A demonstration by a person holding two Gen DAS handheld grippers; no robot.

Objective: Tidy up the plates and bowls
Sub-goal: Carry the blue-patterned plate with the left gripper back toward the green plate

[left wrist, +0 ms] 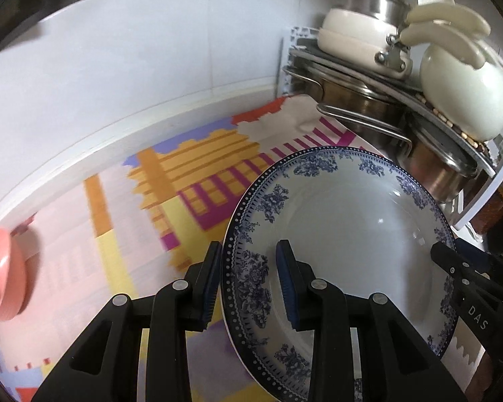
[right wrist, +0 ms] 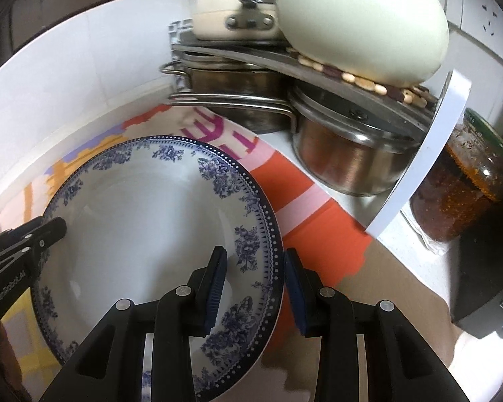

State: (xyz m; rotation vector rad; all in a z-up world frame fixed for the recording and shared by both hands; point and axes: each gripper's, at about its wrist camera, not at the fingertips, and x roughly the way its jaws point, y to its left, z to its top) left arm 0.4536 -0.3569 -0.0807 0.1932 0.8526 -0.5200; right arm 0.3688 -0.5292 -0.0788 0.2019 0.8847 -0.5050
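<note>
A white plate with a blue floral rim (left wrist: pixel 345 231) lies on the colourful patterned mat (left wrist: pixel 171 181). It also shows in the right wrist view (right wrist: pixel 144 234). My left gripper (left wrist: pixel 249 281) straddles the plate's left rim, jaws open with a gap on both sides. My right gripper (right wrist: pixel 256 283) straddles the plate's right rim, jaws open as well. Each gripper shows at the edge of the other's view. A pink bowl (left wrist: pixel 3 274) sits at the far left on the mat.
A corner rack (right wrist: pixel 415 154) holds steel pots (right wrist: pixel 348 157), a cream pot (left wrist: pixel 358 40) and a cream kettle (right wrist: pixel 362 23). A jar of chili paste (right wrist: pixel 459 181) stands right of the rack. A white tiled wall (left wrist: pixel 134 60) runs behind.
</note>
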